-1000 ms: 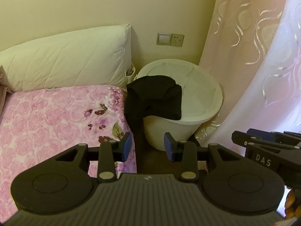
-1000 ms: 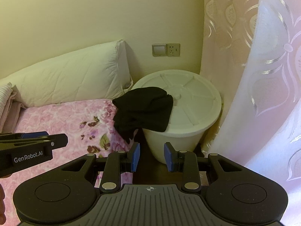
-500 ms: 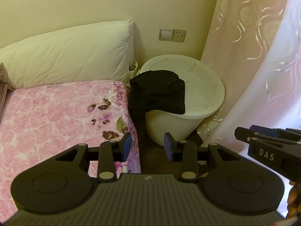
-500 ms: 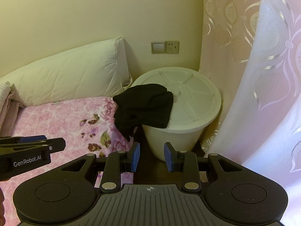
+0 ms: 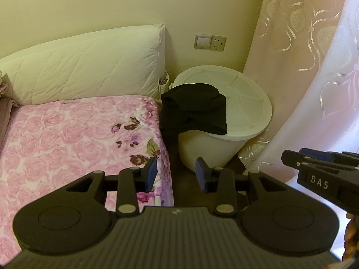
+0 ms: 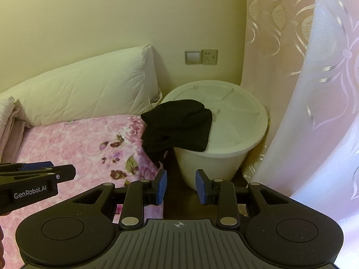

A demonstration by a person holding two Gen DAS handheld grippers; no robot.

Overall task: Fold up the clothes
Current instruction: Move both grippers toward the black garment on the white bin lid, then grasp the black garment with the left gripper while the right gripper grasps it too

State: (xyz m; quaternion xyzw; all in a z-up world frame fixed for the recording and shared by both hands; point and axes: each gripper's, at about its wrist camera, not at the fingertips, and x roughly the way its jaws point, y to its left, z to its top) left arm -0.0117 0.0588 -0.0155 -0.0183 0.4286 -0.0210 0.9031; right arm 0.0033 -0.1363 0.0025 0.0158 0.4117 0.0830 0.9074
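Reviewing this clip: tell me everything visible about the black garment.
The black garment is a dark, matte, soft-looking fabric piece, bunched and loosely crumpled, not folded. It lies on the lid of the white bin, covering the lid's left part, and one end droops over the rim into the gap beside the pink floral bed. What kind of garment it is cannot be told. Neither the left gripper nor the right gripper touches it; both are open and short of it.

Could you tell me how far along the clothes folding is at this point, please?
Nothing looks folded yet. The black garment lies bunched on the white bin lid, hanging over its edge beside the bed. Neither tool holds anything: the left tool and right tool are open, short of it. Picking it up, spreading and folding all remain.
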